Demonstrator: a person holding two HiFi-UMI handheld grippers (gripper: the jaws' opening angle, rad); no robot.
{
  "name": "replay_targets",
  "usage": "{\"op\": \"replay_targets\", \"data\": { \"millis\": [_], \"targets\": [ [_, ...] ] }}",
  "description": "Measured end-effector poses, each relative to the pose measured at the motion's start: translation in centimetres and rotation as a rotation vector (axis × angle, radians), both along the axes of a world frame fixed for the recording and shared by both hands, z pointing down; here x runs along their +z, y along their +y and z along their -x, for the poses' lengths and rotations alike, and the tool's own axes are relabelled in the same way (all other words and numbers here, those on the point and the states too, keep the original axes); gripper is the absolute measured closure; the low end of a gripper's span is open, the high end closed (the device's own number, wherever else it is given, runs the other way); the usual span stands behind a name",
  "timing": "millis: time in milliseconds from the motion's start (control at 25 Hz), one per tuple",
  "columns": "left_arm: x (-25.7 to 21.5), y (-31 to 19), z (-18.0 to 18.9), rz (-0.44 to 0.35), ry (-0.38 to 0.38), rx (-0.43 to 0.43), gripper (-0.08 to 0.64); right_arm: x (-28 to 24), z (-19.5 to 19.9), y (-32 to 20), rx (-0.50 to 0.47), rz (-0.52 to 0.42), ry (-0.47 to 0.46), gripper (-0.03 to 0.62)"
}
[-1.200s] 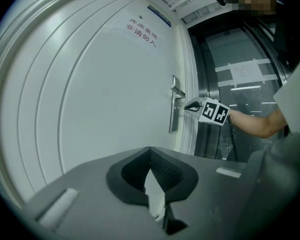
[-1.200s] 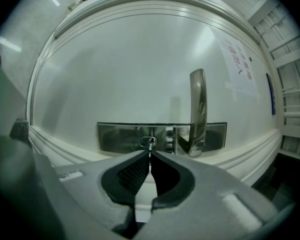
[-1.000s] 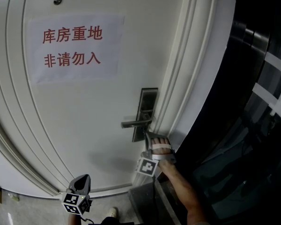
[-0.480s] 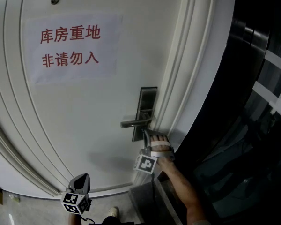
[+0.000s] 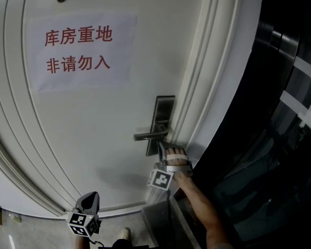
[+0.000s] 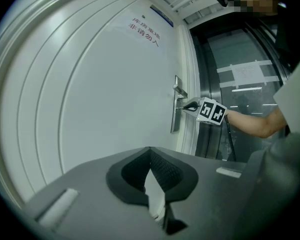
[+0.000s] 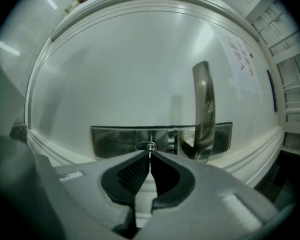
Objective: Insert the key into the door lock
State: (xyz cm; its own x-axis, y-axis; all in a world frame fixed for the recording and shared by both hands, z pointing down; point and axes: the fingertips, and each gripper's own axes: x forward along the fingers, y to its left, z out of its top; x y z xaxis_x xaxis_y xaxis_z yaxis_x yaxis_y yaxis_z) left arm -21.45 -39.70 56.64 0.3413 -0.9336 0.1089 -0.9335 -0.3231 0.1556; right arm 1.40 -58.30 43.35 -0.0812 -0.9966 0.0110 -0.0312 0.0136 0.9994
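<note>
Key point(image 7: 150, 153): thin metal sliver pinched edge-on between the tips of the right gripper point(image 7: 149, 157), jaws nearly together on it. The blade tip meets the keyhole point(image 7: 147, 146) in the steel lock plate point(image 7: 115, 139); I can't tell how deep it sits. The gripper points straight at the door point(image 5: 93, 139), level, probably so the blade lines up with the slot and can be pushed square in.

The door handle point(image 7: 202, 109) sticks out just beside the keyhole, and the gripper comes in next to it without touching. From the head view the keyhole is under the handle on the plate, with the hand point(image 5: 177, 162) right behind it.

Left gripper point(image 5: 88, 205) hangs low, well apart from the lock. Its jaws are together with nothing between them, so it's parked out of the way and not needed for this step. A paper sign point(image 5: 83, 51) with red print is stuck higher on the door.

Judgement: insertion step, near the end; next comes a straight push, and any tilt could jam the blade.
</note>
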Motion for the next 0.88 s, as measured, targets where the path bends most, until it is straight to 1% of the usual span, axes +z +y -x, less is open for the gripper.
{"op": "replay_targets", "data": {
  "millis": [360, 520, 680, 800, 880],
  "targets": [
    [0.1, 0.3, 0.3, 0.004, 0.004, -0.008, 0.557, 0.2, 0.0, 0.1, -0.025, -0.022, -0.011, 0.581],
    [-0.1, 0.3, 0.2, -0.001, 0.006, -0.006, 0.557, 0.2, -0.8, -0.3, -0.012, -0.050, 0.002, 0.580],
    [-0.3, 0.7, -0.1, -0.002, 0.003, -0.002, 0.557, 0.2, -0.9, -0.3, -0.030, -0.044, -0.035, 0.577],
    [-0.2, 1.1, -0.1, 0.000, 0.002, -0.002, 0.557, 0.6, -0.9, -0.3, -0.041, -0.013, -0.067, 0.538],
    [-0.2, 1.3, 0.0, 0.001, 0.001, -0.006, 0.557, 0.7, -0.9, -0.3, -0.048, -0.008, -0.078, 0.509]
  ]
}}
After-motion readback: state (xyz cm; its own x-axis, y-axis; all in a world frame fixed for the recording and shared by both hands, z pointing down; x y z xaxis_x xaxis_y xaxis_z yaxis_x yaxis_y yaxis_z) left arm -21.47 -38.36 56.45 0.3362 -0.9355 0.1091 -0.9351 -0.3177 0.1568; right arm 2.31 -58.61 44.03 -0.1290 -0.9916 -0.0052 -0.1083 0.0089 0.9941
